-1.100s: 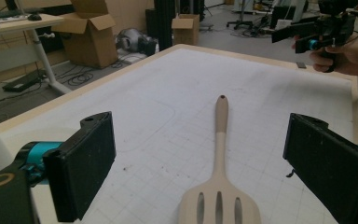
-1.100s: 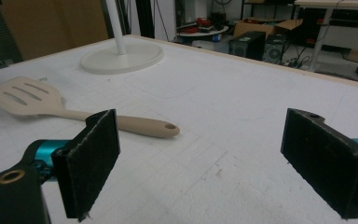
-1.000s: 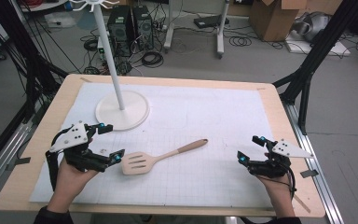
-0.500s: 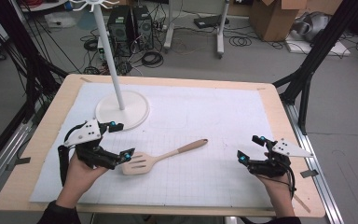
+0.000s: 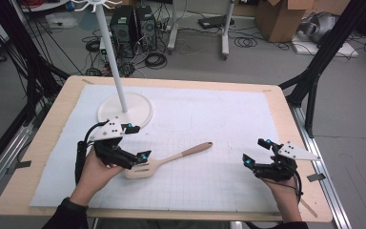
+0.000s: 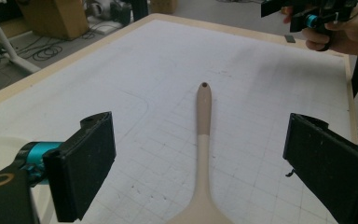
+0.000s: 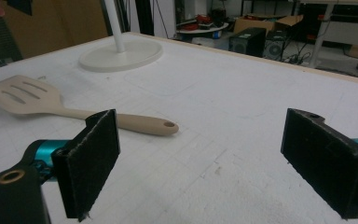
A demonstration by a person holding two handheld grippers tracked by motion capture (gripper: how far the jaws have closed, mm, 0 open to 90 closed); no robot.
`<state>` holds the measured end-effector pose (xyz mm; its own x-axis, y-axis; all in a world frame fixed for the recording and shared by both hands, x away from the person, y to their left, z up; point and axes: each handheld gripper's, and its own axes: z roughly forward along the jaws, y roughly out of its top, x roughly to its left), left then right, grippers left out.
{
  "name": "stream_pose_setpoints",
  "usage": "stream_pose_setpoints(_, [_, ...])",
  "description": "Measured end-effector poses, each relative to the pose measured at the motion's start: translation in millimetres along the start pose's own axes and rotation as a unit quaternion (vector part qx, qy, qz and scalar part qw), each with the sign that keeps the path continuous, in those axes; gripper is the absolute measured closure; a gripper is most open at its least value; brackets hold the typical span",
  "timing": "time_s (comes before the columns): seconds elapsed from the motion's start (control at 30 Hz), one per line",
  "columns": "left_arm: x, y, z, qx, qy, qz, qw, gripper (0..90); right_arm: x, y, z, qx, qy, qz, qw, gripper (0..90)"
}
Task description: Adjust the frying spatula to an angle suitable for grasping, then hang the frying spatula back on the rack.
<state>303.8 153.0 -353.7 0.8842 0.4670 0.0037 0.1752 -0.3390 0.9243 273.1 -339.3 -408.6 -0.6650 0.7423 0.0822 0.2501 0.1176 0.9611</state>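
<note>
Currently the left tongs (image 5: 136,143) stand wide open and empty over the blade end of the spatula (image 5: 167,161), which lies flat on the desk (image 5: 267,114). Right tongs (image 5: 257,151) are also open, empty, well apart. Next: lower and close on the neck.

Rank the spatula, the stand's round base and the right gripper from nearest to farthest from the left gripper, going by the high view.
1. spatula: its blade right at the left gripper.
2. round base: just beyond, toward the far edge.
3. right gripper: across the mat, right side.
</note>
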Motion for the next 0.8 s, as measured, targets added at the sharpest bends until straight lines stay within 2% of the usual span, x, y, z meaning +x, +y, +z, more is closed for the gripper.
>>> stream_pose_setpoints(0.03, [0.0,0.0,0.0,0.0,0.0,0.0,1.0,9.6,0.0,0.0,0.0,0.0,0.0,0.0,1.0,10.7])
stream_pose_setpoints(0.07, [-0.3,0.8,5.5,0.011,-0.001,0.001,0.9999,9.6,-0.2,-0.1,0.3,0.002,0.0,-0.004,1.0,10.7])
stream_pose_setpoints(0.2, [-2.0,2.4,14.7,0.029,-0.008,0.0,0.9995,9.6,-0.6,-0.1,0.3,0.001,-0.002,-0.005,1.0,10.7])
stream_pose_setpoints(0.37, [-3.2,3.1,21.7,0.037,-0.013,-0.001,0.9992,9.7,-0.7,-0.2,0.3,0.002,-0.002,-0.005,1.0,10.7])
stream_pose_setpoints(0.5, [-3.1,2.4,28.0,0.056,-0.018,-0.006,0.9983,10.3,0.6,-0.3,-0.2,0.005,0.0,-0.001,1.0,10.7])
stream_pose_setpoints(0.53, [-3.0,1.9,31.5,0.068,-0.024,-0.01,0.9973,10.8,0.7,-0.2,-0.3,0.004,0.0,0.0,1.0,10.7])
stream_pose_setpoints(0.7, [-2.7,1.7,39.0,0.093,-0.031,-0.013,0.9951,12.3,-0.6,-0.5,-0.3,0.003,-0.002,-0.003,1.0,10.7])
stream_pose_setpoints(0.77, [-2.2,2.3,43.6,0.112,-0.045,-0.019,0.9925,14.1,-0.6,-0.4,-0.3,0.004,0.0,0.002,1.0,10.7])
stream_pose_setpoints(0.8, [-2.0,2.3,47.5,0.125,-0.042,-0.023,0.991,15.7,-0.5,-0.9,0.2,0.005,0.0,0.002,1.0,10.7])
